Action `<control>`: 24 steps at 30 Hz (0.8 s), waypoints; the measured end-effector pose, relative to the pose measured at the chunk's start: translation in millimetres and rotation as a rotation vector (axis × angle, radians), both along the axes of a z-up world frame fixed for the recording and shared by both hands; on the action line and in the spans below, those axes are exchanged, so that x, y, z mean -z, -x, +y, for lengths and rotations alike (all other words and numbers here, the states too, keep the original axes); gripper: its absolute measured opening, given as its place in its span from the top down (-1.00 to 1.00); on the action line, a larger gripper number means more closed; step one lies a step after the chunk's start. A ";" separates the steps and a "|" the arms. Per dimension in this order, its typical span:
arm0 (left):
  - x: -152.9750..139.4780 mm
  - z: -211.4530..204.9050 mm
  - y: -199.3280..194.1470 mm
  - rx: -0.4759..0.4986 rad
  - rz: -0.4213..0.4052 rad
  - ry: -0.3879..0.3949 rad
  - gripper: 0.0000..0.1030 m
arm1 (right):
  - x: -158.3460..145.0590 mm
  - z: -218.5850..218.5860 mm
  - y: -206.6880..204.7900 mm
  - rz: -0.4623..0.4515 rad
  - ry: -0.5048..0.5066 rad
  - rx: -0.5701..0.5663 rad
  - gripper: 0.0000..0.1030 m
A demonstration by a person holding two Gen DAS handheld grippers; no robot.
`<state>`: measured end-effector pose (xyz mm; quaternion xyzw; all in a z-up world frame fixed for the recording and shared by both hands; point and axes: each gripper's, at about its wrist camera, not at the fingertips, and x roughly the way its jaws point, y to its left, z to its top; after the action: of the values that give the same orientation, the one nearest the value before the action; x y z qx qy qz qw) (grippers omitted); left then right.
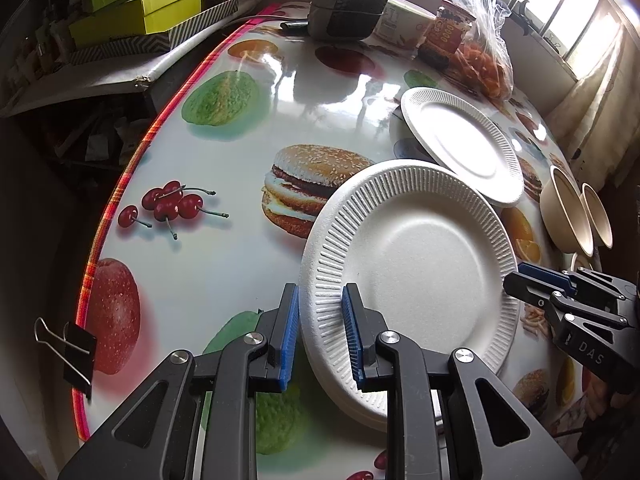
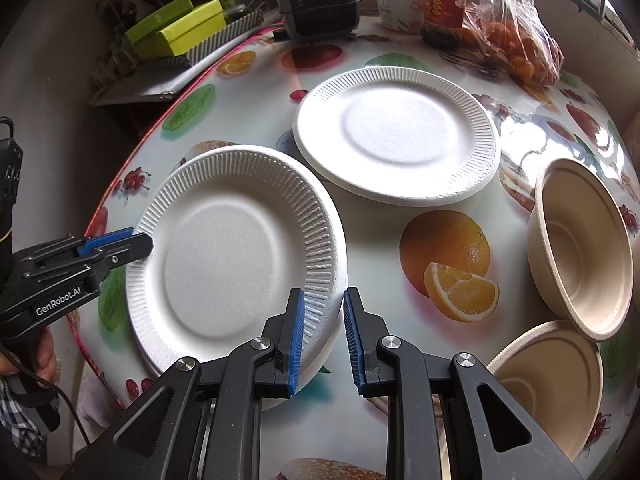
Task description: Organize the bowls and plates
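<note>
Right now the near plate (image 1: 416, 276) sits on a stack of white foam plates close to my edge of the table (image 1: 224, 264), and its ribbed rim runs between both sets of fingers. My left gripper (image 1: 320, 336) straddles the plate's left rim with the jaws set wide, 1 blue pad outside the edge and 1 over the ribs; I cannot tell whether either pad touches. My right gripper (image 2: 324, 340) straddles the right rim (image 2: 320, 280) likewise, jaws wide, the left pad over the ribbing and the right pad clear of the plate above the tablecloth.

Behind, a 2nd plate (image 2: 396, 136) lies flat; from the left wrist view its edge seems to overlap the near plate's far rim, from the right wrist view a thin gap shows, so I cannot tell. To the right, 2 tan bowls (image 2: 580, 248) (image 2: 552, 384) lean together, near the plates but apart from them, with bare cloth between. Left of the stack the cloth runs open to the table's pink-striped edge (image 1: 120, 184), where a binder clip (image 1: 76, 348) grips it. At the far end stand a dark speaker (image 2: 320, 0), a jar (image 2: 444, 4), a white tub (image 2: 396, 0) and a bag of oranges (image 2: 516, 44).
</note>
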<state>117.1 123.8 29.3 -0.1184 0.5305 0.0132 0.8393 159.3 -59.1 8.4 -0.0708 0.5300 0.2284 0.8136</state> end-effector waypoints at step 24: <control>-7.4 1.3 -2.6 -0.012 -0.018 -0.051 0.50 | -8.1 -4.4 -1.1 -0.036 -0.004 0.016 0.35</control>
<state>119.6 125.1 36.7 -0.1004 0.5216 0.0305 0.8467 160.4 -63.5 16.5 -0.0689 0.5154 0.2218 0.8248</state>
